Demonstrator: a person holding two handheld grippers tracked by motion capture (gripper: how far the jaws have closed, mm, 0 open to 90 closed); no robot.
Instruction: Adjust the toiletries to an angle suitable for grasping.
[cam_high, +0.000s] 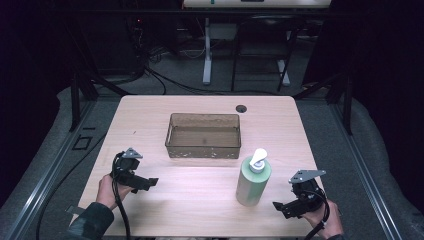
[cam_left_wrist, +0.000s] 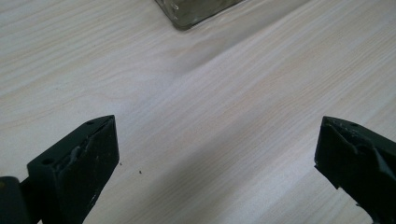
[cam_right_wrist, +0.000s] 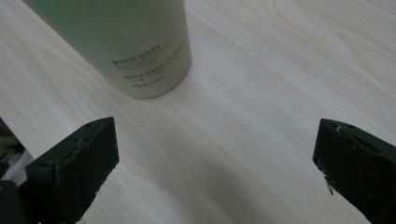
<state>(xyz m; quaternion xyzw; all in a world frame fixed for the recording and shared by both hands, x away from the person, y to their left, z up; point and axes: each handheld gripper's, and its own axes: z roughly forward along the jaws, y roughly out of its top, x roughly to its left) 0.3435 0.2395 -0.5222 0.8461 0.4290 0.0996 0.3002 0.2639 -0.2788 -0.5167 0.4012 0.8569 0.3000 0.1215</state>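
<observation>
Standing upright nr the worktop's (cam_high: 150, 115) front-right corner: smooth green cylindrical pump bottle (cam_high: 253, 181), white pump. Clear brownish rectangular plastic bin (cam_high: 203, 135) at centre. Pale wood-grain top; dark room w/ cables. Left hand-held gripper (cam_high: 145, 183) & right hand-held gripper (cam_high: 281, 207) both released, jaws wide.

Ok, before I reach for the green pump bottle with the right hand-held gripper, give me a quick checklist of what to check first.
1. Right hand-held gripper open, nothing between its jaws: ok.
2. Bottle standing upright on the table: ok.
3. Bare table between the right gripper and the bottle: ok.
4. Bottle lined up between the jaws: not ok; in the right gripper view it sits toward the left jaw.
5. Left hand-held gripper open and well away from the bottle: ok.
6. Bin apart from the bottle, nothing visible inside: ok.
</observation>
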